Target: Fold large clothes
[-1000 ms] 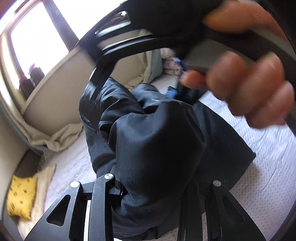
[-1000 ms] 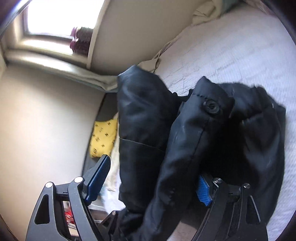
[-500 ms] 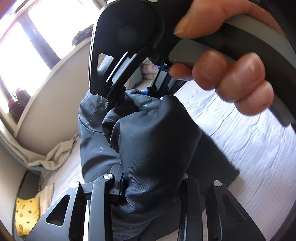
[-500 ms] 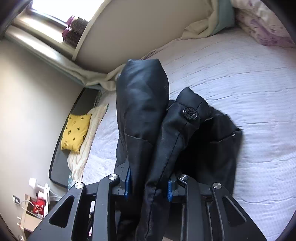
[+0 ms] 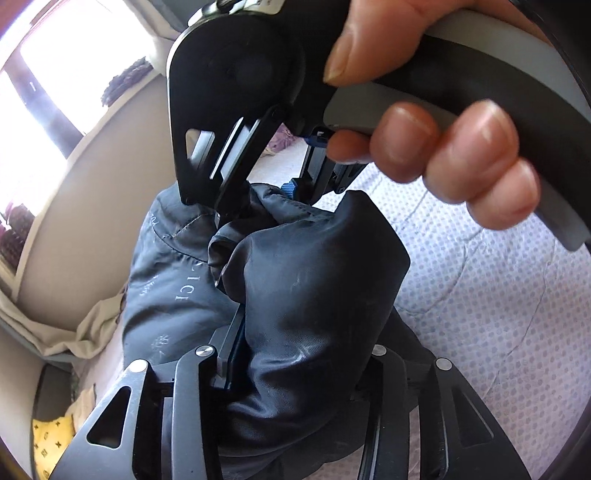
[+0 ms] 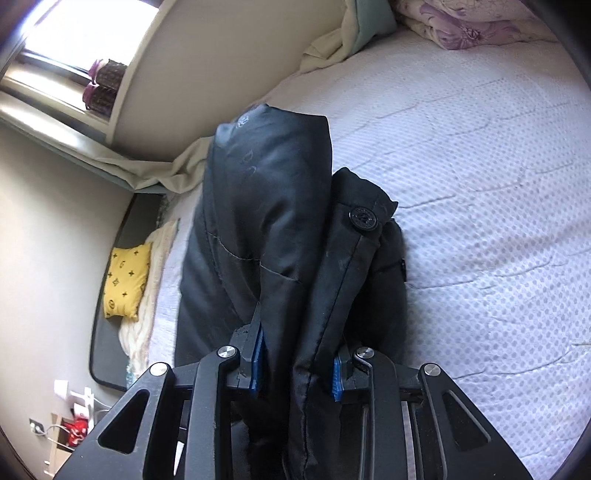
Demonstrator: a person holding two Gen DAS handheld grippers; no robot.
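Left wrist view, from the left edge: I see a yellow patterned cushion [image 5: 51,439] in the lower left corner, a crumpled beige sheet [image 5: 74,332] above it, and bright window light at upper left. At centre frame, the black shiny padded jacket [image 5: 314,295] bulges up between my left gripper [image 5: 299,354] fingers. Its jaws are opening, with the thick fold of jacket filling the gap between them; the pads themselves are mostly buried in fabric, and the cloth looks clamped. At top centre and upper right, a bare hand [image 5: 443,155] wraps the grey-and-black handle of the right gripper [image 5: 266,199], whose tip sits in the jacket's far folds. The white dotted quilted bedspread [image 5: 498,314] fills the right side.

Right wrist view, from the left edge: the same yellow cushion [image 6: 127,280] sits at middle left. At centre, the jacket [image 6: 266,206] stands in two upright folds, the right one bearing a round black button [image 6: 364,218]. My right gripper [image 6: 297,360] is narrow, its blue pads [image 6: 257,358] pressing both sides of the bunched fabric. The bedspread [image 6: 480,184] spreads to the right, with a purple floral quilt [image 6: 461,22] at upper right.
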